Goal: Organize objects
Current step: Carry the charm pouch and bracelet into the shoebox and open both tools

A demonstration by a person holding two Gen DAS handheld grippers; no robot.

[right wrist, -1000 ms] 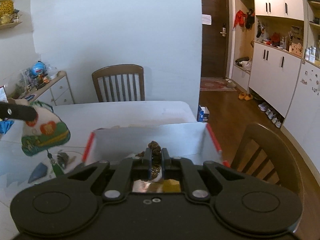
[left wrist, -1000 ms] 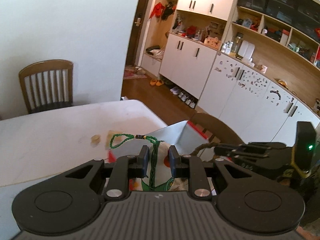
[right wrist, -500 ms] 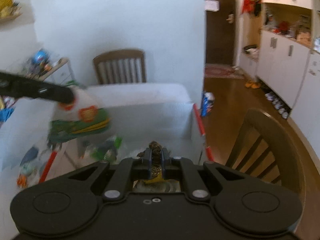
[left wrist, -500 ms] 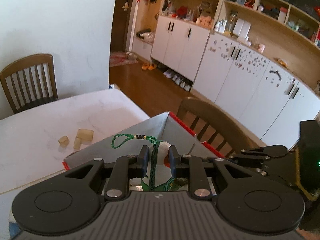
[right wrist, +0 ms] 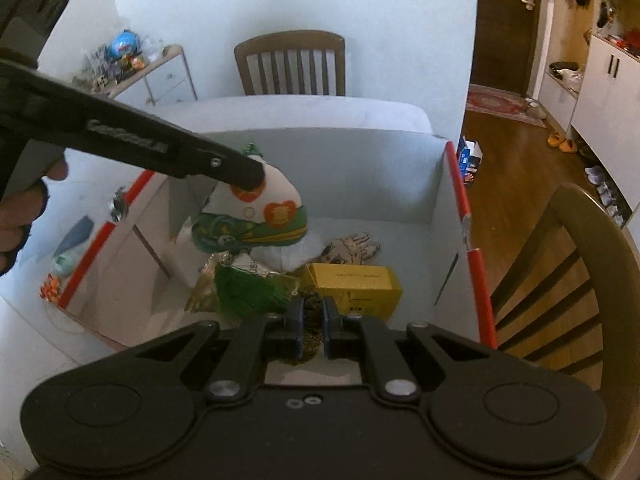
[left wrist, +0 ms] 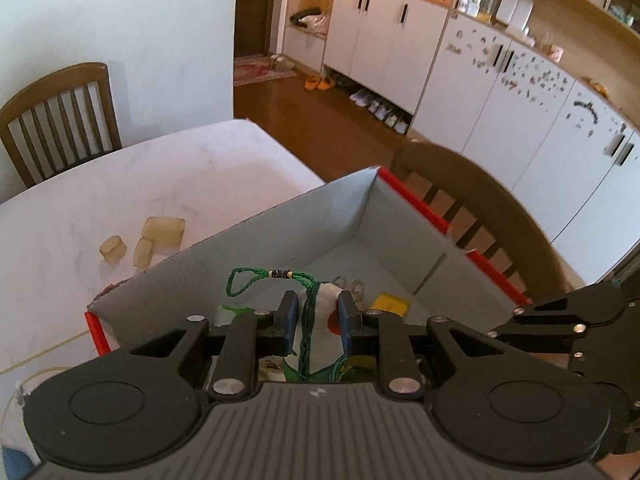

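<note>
Left tongs clamped on a green braided cord of a white embroidered pouch, hanging over an open red-edged box, yellow packet inside, three pale blocks on the white desk, wooden chair beyond

Both wrist cameras look steeply down from close above, sharing the white box interior

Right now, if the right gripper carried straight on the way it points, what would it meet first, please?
Probably the yellow box lying in the cardboard box, just beyond the right gripper and the pinecone it holds; depth is hard to judge.
</note>
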